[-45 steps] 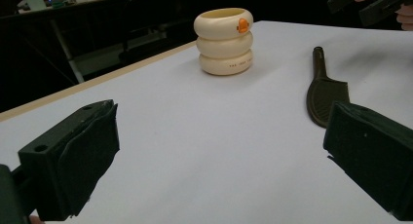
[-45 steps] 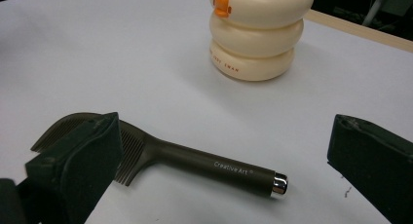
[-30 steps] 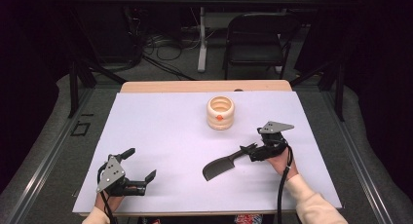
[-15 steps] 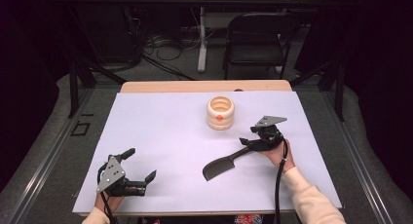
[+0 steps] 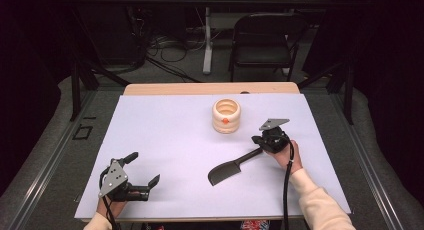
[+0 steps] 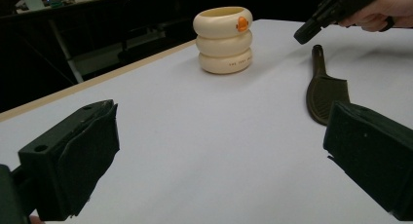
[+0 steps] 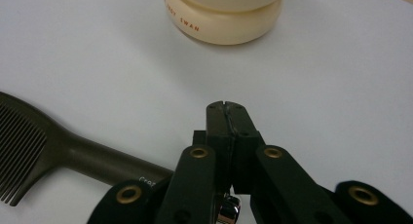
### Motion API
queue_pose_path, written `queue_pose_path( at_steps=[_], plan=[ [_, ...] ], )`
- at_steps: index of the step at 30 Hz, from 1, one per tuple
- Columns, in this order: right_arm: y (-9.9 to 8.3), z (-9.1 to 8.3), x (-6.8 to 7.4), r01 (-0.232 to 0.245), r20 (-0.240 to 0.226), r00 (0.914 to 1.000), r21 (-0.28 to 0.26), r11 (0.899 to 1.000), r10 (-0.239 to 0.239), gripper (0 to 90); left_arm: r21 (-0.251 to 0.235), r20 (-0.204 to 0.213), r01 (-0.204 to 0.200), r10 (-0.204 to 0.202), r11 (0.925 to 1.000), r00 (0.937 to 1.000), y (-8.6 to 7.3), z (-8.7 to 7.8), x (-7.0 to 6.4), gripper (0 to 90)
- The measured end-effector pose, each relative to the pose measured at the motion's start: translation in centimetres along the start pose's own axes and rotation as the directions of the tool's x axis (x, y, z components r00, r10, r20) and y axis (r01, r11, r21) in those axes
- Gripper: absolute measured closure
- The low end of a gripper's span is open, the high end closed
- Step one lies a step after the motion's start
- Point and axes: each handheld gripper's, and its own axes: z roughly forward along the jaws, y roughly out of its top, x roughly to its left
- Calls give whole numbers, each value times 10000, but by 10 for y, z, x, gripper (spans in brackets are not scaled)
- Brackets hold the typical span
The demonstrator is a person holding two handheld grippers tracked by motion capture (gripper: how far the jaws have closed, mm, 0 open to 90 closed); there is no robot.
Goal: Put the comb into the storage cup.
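The right gripper (image 5: 258, 139) has its jaws pressed together with nothing between them, hovering over the handle end of the dark comb (image 5: 231, 168), which lies flat on the white table cover (image 5: 165, 140). Beyond it, the cream ribbed pot (image 5: 226, 115) stands upright. The left gripper (image 5: 144, 168) rests near the front left, its jaws spread wide and empty.

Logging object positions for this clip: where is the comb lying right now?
In the high view, the dark comb lies flat on the white table cover, right of centre, its handle end by the right gripper, nearer the person than the cream ringed container.
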Motion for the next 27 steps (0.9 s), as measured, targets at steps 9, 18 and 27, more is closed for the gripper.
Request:
queue_pose_path(
  at_steps=[9,18,27],
  plan=[
    [-1,4,1,465,219,9986,997,9939,-489,900,14,2,-2,2,10000,10000,0,0,0,0],
    [-2,2,2,821,350,9955,1533,9848,-885,900,-8,4,14,-14,10000,10000,0,-1,1,0],
    [-6,-2,2,966,314,9942,1667,9813,-1032,900,48,-21,-25,25,10000,10000,0,-2,1,0]
  ],
)
